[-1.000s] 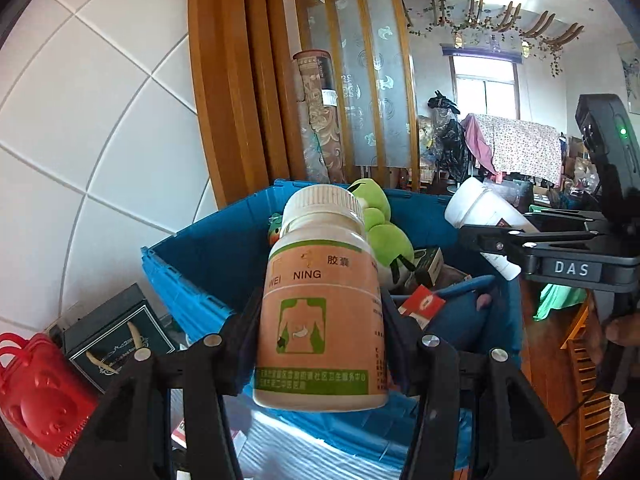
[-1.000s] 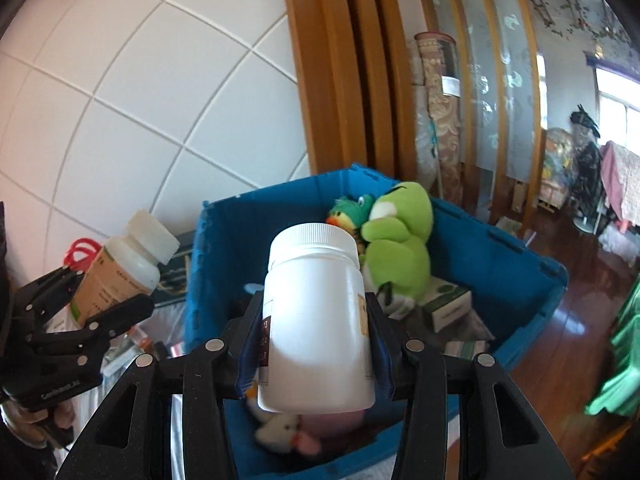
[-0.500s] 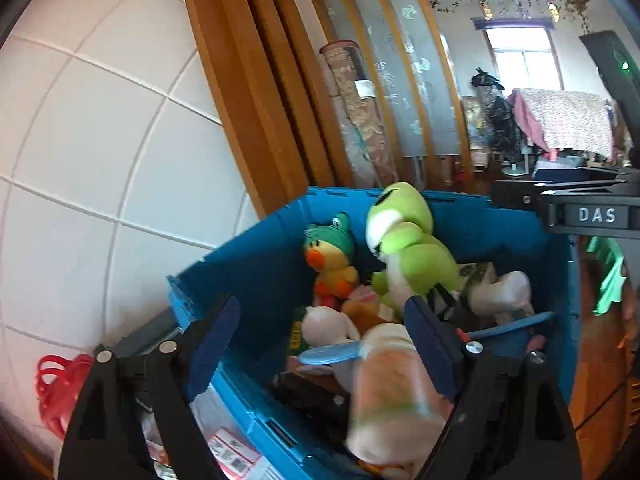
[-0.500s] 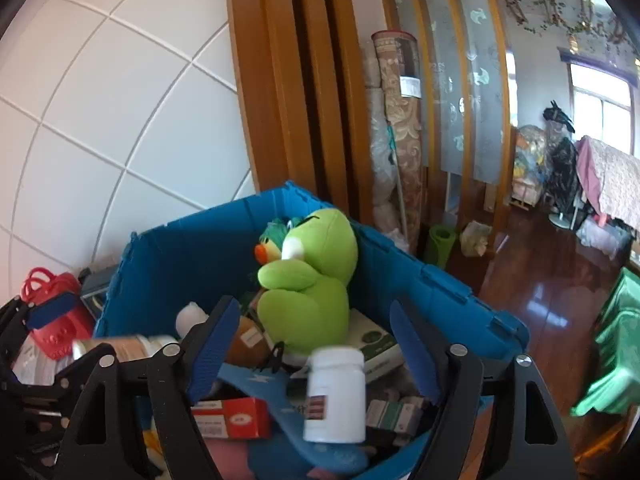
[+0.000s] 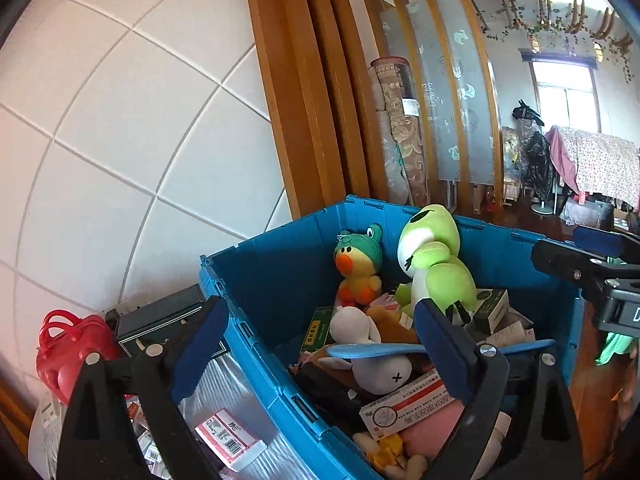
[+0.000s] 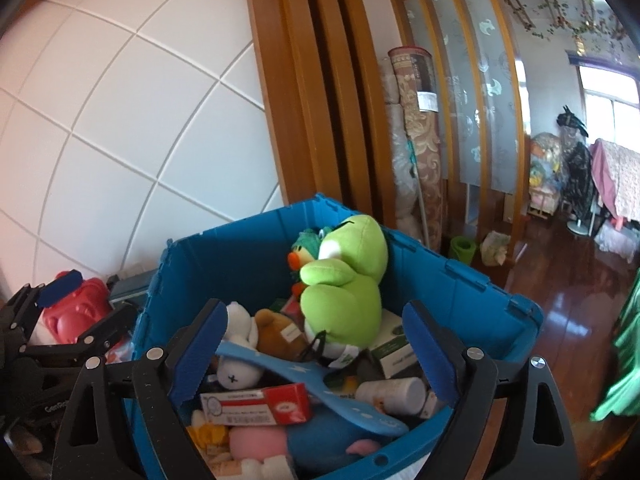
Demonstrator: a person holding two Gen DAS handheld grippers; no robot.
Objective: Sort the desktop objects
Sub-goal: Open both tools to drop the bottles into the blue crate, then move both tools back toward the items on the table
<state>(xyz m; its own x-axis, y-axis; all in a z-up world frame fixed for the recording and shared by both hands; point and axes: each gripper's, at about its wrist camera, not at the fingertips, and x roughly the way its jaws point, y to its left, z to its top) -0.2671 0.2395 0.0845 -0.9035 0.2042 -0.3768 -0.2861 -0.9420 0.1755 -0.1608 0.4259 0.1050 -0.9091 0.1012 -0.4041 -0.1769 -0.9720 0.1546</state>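
A blue crate (image 5: 280,264) (image 6: 224,264) stands below both grippers, full of toys and boxes. Inside are a green frog plush (image 5: 436,264) (image 6: 344,280), a duck plush (image 5: 356,272), a white bunny plush (image 5: 376,372) and a red-and-white medicine box (image 6: 256,400). A white bottle (image 6: 392,392) lies on its side in the crate's right part. My left gripper (image 5: 320,350) hangs over the crate's near left rim, jaws opening, nothing between them. My right gripper (image 6: 314,354) is over the crate's middle, jaws also opening and empty. The orange-labelled bottle is out of sight.
A red bear-shaped bag (image 5: 68,344) and a dark box (image 5: 160,320) sit left of the crate against the tiled wall. Plastic-wrapped packets (image 5: 224,432) lie under the left gripper. A wooden door frame (image 6: 320,120) rises behind the crate, with wood floor (image 6: 560,280) to the right.
Both grippers opened and let their bottles go. The orange-labelled bottle and the white bottle fell into the crate. Both grippers drew nearer over the crate.
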